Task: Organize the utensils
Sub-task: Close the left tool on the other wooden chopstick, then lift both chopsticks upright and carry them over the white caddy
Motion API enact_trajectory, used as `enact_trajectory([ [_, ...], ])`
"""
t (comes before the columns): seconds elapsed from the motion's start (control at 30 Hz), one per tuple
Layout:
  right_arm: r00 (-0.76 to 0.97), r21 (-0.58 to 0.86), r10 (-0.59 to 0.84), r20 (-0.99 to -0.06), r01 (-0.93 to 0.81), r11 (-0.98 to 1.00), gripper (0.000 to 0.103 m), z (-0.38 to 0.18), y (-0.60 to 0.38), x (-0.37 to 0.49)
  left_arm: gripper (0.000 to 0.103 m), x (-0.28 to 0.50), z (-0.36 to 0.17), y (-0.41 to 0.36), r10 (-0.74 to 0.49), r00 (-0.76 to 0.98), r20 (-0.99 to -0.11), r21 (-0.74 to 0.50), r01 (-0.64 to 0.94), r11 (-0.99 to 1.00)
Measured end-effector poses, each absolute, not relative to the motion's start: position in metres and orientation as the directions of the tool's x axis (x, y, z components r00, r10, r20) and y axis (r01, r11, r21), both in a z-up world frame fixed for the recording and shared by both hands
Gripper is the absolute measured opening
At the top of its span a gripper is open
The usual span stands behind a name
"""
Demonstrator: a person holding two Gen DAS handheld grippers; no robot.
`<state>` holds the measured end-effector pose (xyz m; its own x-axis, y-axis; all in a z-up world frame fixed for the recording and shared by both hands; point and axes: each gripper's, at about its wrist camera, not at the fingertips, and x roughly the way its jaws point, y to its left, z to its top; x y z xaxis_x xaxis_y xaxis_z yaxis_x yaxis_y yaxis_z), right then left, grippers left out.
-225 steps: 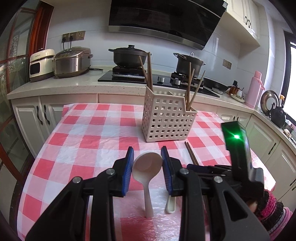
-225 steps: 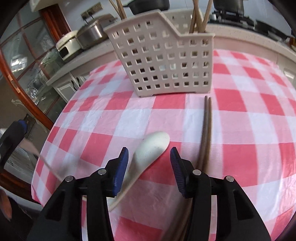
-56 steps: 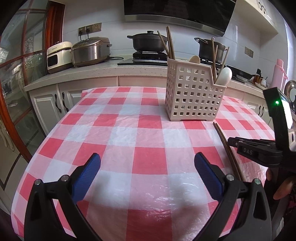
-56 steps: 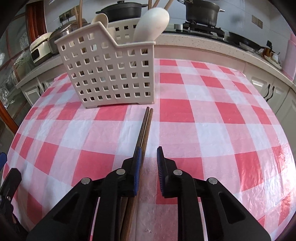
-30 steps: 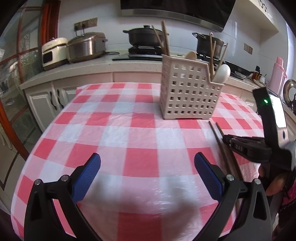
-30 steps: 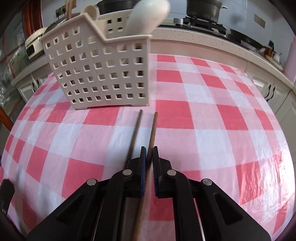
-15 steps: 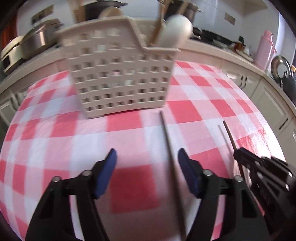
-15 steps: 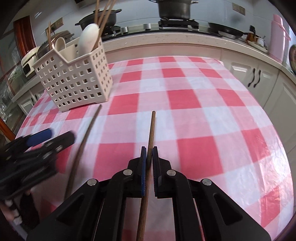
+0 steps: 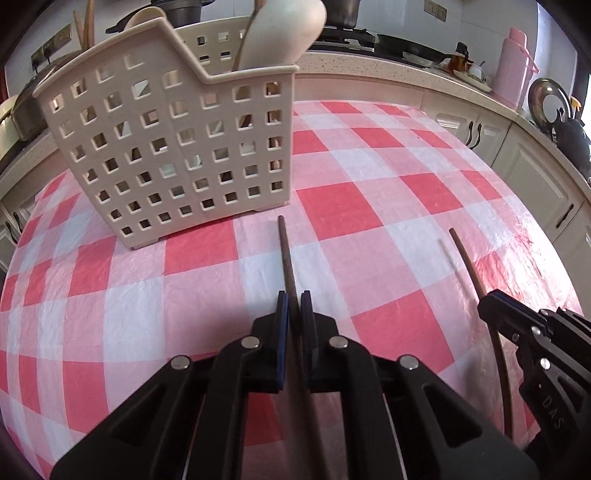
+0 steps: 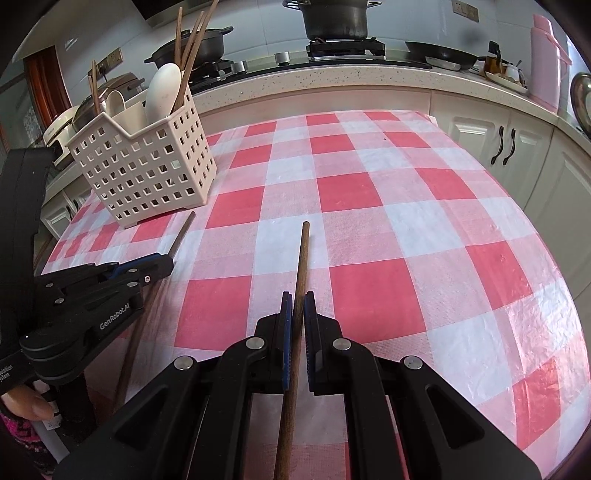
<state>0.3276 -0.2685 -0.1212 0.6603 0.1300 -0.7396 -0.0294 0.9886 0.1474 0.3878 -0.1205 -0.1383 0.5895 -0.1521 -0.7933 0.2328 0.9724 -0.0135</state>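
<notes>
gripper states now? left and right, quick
Left gripper: closed on a chopstick.
Right gripper: closed on the other chopstick.

I am looking at a home kitchen: a gas stove [image 10: 332,46] is carrying a black pot [image 10: 334,16] along a speckled stone countertop [image 10: 369,79], white cabinets [image 10: 495,144] are running beneath it, and a rice cooker [image 10: 110,88] is sitting by wall sockets [image 10: 110,61]. A red-checked tablecloth [image 10: 369,192] is covering the table, and a pink thermos [image 10: 546,62] is standing on the counter
</notes>
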Motion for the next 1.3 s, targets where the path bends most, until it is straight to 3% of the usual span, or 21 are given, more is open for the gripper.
enact_trajectory([
  [0.6, 0.75, 0.171, 0.231, -0.619, -0.158, 0.972, 0.007, -0.076, -0.223, 0.31, 0.006, 0.316, -0.079, -0.026, -0.207, 0.731, -0.651, -0.139, 0.152, 0.978],
  [1.3, 0.854, 0.092, 0.256, -0.453, -0.241, 0.966, 0.007, -0.022, -0.186, 0.252, 0.006, 0.228, -0.023, 0.0, -0.137, 0.876, -0.462, -0.082, 0.112, 0.99],
])
